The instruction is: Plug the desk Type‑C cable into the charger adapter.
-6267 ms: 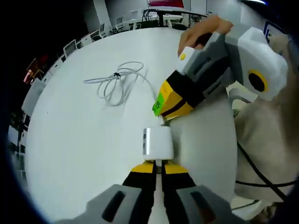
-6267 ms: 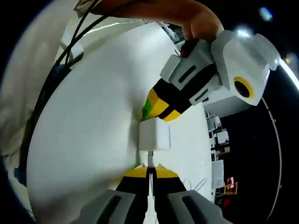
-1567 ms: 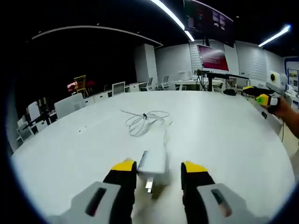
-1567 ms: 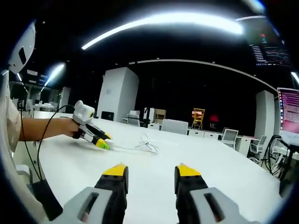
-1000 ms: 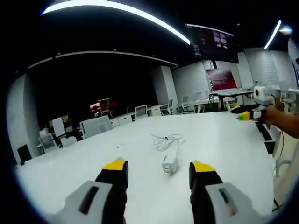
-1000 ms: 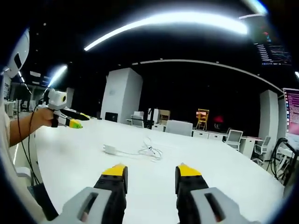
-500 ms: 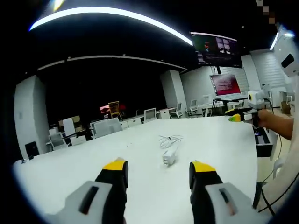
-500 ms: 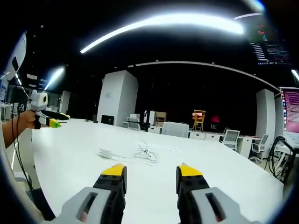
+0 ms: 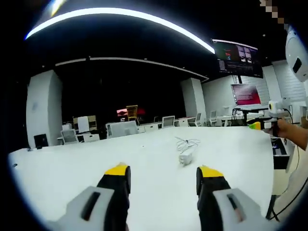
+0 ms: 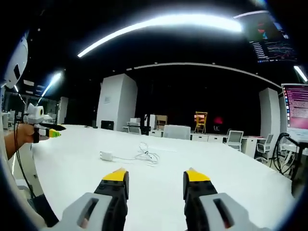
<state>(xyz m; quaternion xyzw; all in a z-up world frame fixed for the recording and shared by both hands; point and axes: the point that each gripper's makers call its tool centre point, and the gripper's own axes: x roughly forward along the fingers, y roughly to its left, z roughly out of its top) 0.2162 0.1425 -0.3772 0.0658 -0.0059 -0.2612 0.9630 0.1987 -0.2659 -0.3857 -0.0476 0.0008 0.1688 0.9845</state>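
Lying on the white bench (image 9: 62,168) is the white charger adapter (image 9: 185,158), well ahead of the left tool (image 9: 163,174); its white Type-C cable (image 9: 188,144) runs from the adapter's far side into a loose coil just behind it, and the two look joined, though the plug itself is too small to make out; the left tool hangs above the near part of the bench with its yellow-tipped jaws spread wide and nothing between them; at the right edge of the left gripper view a hand holds the right tool (image 9: 257,125) well off to the side of the adapter, too small there to read its jaws.

In the right gripper view the right tool (image 10: 155,176) likewise hovers over the bench (image 10: 231,173) with jaws parted and nothing held; the charger adapter (image 10: 106,155) lies far ahead and a little to the left, the cable (image 10: 144,155) trailing from it to the coil on its right; at the left edge a hand grips the left tool (image 10: 52,131), raised above the bench edge and well apart from the adapter; office chairs (image 10: 235,139) and a lit monitor (image 10: 294,106) stand beyond the bench.
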